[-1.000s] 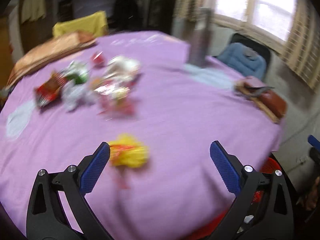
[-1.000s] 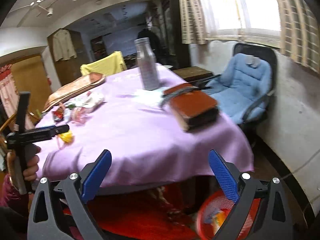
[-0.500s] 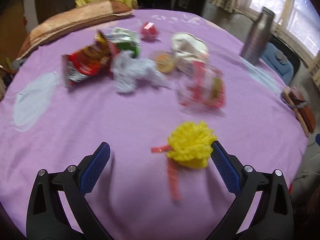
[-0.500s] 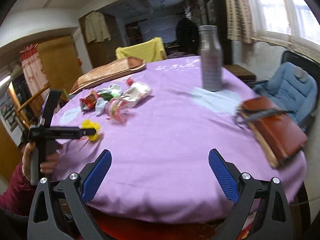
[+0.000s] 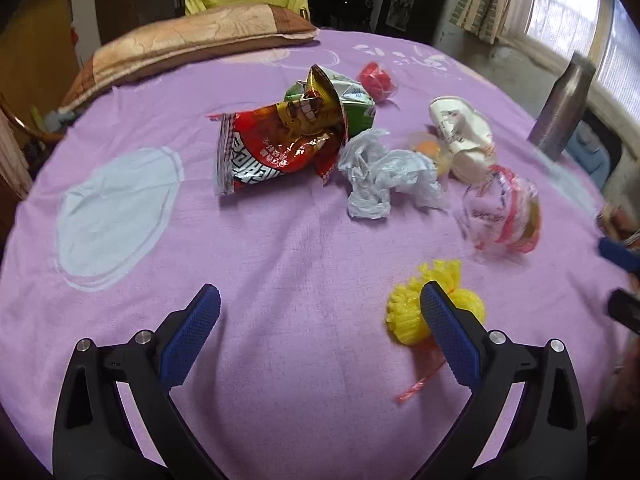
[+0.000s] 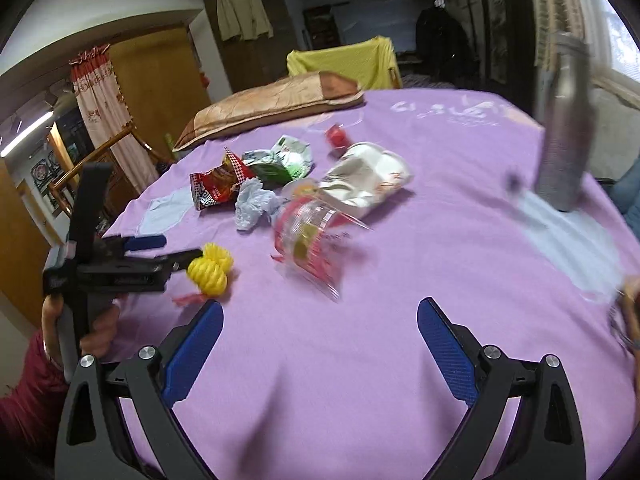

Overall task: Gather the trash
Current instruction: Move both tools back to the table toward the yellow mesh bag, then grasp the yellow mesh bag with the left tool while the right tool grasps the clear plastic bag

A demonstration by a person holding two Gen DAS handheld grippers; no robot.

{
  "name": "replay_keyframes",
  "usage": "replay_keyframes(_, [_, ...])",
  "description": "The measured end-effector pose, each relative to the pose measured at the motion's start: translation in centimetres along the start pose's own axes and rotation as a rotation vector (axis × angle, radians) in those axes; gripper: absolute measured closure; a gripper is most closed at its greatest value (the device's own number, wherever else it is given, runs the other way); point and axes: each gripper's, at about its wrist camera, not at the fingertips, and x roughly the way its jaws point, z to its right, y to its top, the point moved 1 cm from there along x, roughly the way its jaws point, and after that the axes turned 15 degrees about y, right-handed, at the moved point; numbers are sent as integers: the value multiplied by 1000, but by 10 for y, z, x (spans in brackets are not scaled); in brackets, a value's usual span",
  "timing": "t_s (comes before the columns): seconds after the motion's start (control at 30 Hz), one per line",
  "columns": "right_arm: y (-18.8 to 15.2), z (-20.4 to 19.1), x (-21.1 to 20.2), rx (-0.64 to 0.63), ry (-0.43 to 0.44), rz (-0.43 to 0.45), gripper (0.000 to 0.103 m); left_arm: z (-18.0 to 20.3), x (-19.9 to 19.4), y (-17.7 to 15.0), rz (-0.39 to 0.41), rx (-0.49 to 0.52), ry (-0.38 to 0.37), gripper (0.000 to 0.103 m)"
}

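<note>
Lying near the tabletop's near edge, the yellow net sat just past the left gripper, whose right finger overlapped it in the left wrist view. A red strip trailed from it toward the edge. Half a second before, the net had sat inside that finger; now it lay partly behind it, so the gripper had slid leftward relative to the net. Its jaws stood wide apart, holding nothing. In the right wrist view the net lay at the left gripper's tip; contact could not be told.

Further in, toward the middle of the tabletop, the rest of the trash lay clustered: a clear cup with red print, blurred, a crumpled tissue, a red snack bag, a green packet, a white wrapper and a small red piece.

The right gripper had swung in over the tabletop since a second earlier, when it faced the side edge. Its jaws were also apart and empty.

A steel bottle stood at the right edge, a cushion at the far edge.

Nothing seemed collected yet; both grippers looked placed for a first pick, the net likely the left's.
</note>
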Motion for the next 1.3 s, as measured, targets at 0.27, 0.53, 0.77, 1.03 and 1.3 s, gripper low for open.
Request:
replay_keyframes(0.27, [29,14,48,97,29,-25,7,-6,-9,0,31,-39,-110,7])
replay_keyframes(0.53, [34,18,78,132,70,-81,75,15,-20,-3,81,72,-152,7])
replay_keyframes(0.77, [21,14,36,43,3,-13,74,38,-23,-8,98,180,-165,7])
replay_keyframes(1.03, [2,34,5,32,-99,21,73,61,0,5,-14,161,-201,11])
replay_keyframes(1.3, [1,33,5,3,-98,36,69,67,4,2,-15,180,-209,54])
